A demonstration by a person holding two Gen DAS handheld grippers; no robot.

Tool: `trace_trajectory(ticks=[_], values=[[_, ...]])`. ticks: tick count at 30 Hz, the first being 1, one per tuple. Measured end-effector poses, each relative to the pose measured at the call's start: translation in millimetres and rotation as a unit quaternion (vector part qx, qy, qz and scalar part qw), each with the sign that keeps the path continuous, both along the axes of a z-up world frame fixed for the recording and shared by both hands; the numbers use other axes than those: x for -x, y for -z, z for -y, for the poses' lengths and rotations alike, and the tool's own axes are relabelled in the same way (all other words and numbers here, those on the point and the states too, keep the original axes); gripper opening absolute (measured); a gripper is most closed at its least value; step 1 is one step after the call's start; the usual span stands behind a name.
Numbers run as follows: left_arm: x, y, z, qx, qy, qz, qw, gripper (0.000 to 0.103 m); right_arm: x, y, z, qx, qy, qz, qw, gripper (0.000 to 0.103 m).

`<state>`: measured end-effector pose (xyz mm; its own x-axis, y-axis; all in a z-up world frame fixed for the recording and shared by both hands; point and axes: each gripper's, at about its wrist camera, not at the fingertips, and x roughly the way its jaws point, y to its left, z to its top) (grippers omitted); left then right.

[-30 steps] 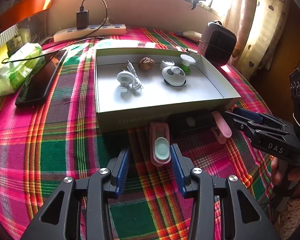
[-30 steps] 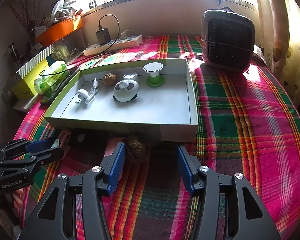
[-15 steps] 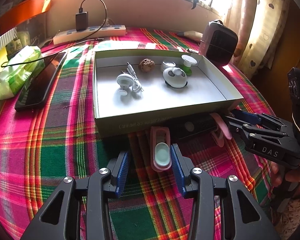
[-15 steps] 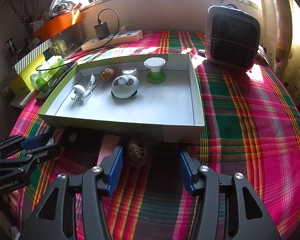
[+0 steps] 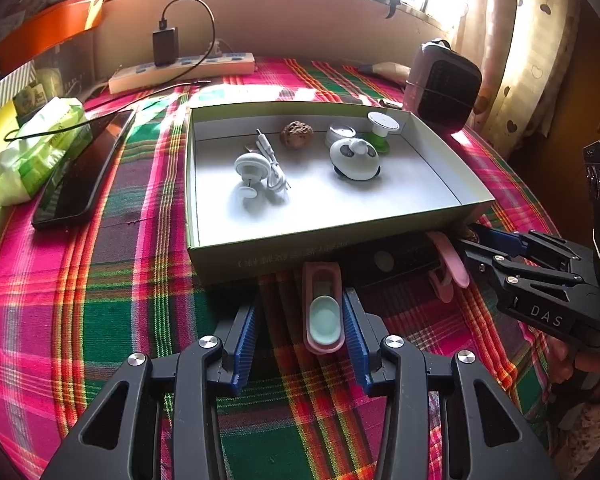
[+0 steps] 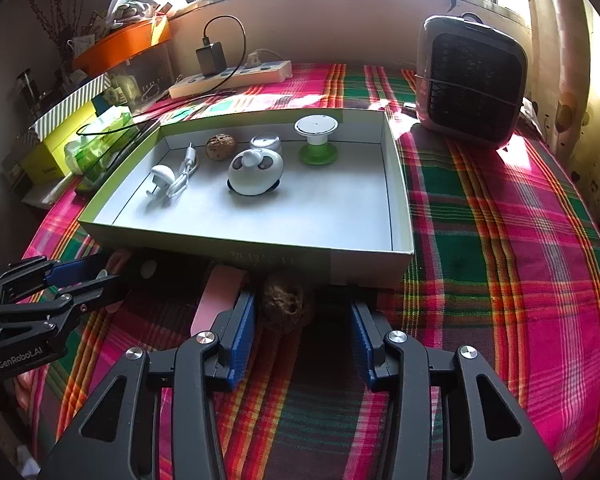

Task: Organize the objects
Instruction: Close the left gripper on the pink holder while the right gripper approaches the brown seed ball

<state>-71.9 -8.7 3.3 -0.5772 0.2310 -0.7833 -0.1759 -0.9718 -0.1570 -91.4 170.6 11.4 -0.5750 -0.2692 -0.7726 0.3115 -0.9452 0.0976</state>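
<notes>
Box's (image 5: 260, 256) near wall partly hides a black item (image 5: 388, 258) and pink clip (image 5: 446, 264) on the cloth (image 5: 100, 320); what the black item is cannot be told. Box holds white earphones (image 5: 260, 168), walnut (image 5: 296, 134), white panda gadget (image 5: 354, 158), small white jar (image 5: 340, 133), green-based spool (image 5: 382, 130). Pink case (image 5: 323, 312), long axis 12–6, lies touching the right pad of the unclenched left gripper (image 5: 300, 332); the right gripper (image 6: 302, 332), also spread, straddles a brown husk (image 6: 286, 306) at the box's 6 o'clock.
</notes>
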Motion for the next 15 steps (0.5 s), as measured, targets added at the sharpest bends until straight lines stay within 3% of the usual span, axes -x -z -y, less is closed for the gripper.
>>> trace_trajectory(ticks=[5, 15], values=[[-0.1, -0.1, -0.6, 0.009, -0.005, 0.000, 0.9999, 0.034, -0.2, 0.3, -1.5, -0.001, 0.002, -0.001, 1.000, 0.031], [1.8, -0.4, 0.1, 0.011, -0.015, -0.001, 0.9998, 0.030, -2.6, 0.6, -3.6, 0.001, 0.006, -0.004, 1.000, 0.031]])
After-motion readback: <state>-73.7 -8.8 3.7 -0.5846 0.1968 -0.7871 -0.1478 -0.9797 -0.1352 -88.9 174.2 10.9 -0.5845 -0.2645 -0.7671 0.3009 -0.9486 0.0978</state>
